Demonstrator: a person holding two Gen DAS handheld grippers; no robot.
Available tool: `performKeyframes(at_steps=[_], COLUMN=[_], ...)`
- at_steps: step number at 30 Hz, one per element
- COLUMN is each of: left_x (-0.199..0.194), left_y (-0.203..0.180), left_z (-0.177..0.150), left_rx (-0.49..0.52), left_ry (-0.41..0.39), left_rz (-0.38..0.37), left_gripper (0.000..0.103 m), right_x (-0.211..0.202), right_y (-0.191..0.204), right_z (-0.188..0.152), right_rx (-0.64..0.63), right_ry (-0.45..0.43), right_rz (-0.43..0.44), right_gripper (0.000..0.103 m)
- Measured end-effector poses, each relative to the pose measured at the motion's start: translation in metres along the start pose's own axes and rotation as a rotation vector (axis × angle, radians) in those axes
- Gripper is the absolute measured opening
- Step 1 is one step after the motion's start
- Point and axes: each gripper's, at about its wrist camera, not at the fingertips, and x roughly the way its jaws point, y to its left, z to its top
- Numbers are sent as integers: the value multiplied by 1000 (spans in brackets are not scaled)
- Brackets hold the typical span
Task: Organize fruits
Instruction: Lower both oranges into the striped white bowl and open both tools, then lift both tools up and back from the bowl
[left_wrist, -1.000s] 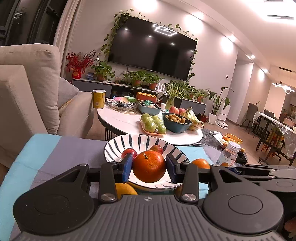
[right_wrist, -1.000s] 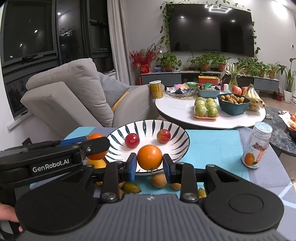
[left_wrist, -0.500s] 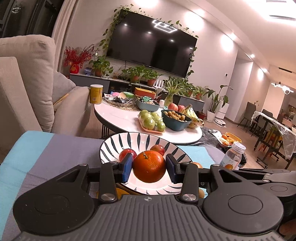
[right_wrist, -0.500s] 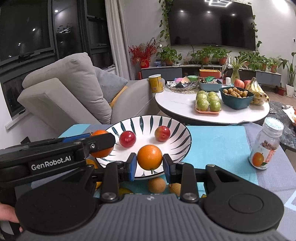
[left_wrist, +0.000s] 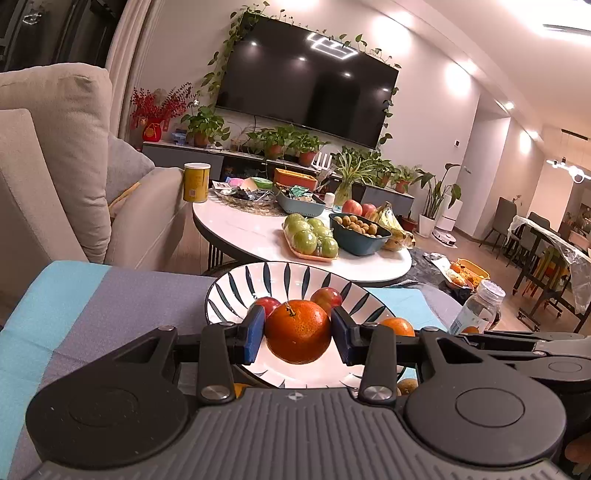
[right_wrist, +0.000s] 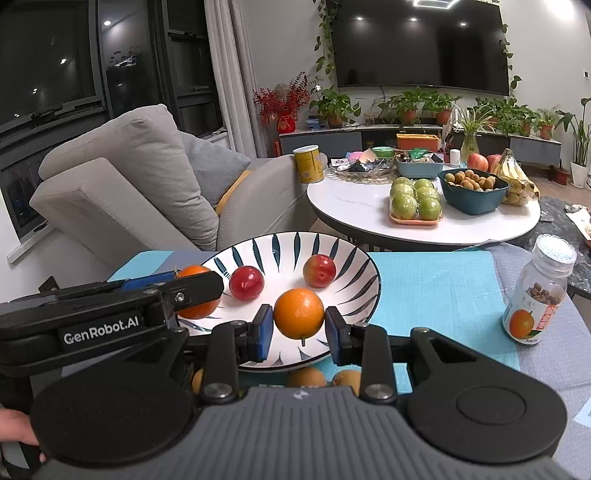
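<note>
My left gripper (left_wrist: 298, 334) is shut on a dark orange (left_wrist: 297, 332) with its stem up, held over the near part of the white plate with dark stripes (left_wrist: 236, 291). My right gripper (right_wrist: 298, 332) is shut on a lighter orange (right_wrist: 299, 313), stem down, over the same plate (right_wrist: 354, 266). Two red plums (right_wrist: 246, 282) (right_wrist: 319, 270) lie in the plate. From the right wrist view the left gripper (right_wrist: 192, 295) comes in from the left with its orange (right_wrist: 195, 291) above the plate's left side. Small brown fruits (right_wrist: 306, 377) lie on the cloth under the plate's near rim.
A clear bottle with an orange label (right_wrist: 535, 295) stands on the blue-grey cloth at right. Behind is a round white table (right_wrist: 354, 206) with green apples, a teal bowl of fruits, bananas and a yellow can. A beige sofa (right_wrist: 122, 184) stands at left.
Both grippers have moved forward over the plate, each still holding its orange. The plate now sits closer and lower in both views.
</note>
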Motion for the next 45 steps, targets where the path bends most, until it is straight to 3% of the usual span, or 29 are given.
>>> performKeyframes(at_steps=[9, 26, 37, 45], left_x=[4, -10, -76, -167], left_y=[-3, -5, -30, -52], left_z=[3, 17, 30, 34], left_rx=[19, 50, 100, 142], left_ry=[23, -19, -104, -200], left_rz=[-1, 52, 88, 126], left_gripper=[37, 43, 43, 43], right_x=[2, -4, -52, -111], right_y=[-1, 3, 13, 16], right_z=[-1, 9, 19, 17], right_rx=[9, -21, -37, -21], right_ry=[6, -24, -88, -169], right_rz=[0, -36, -36, -46], right_gripper=[61, 61, 61, 61])
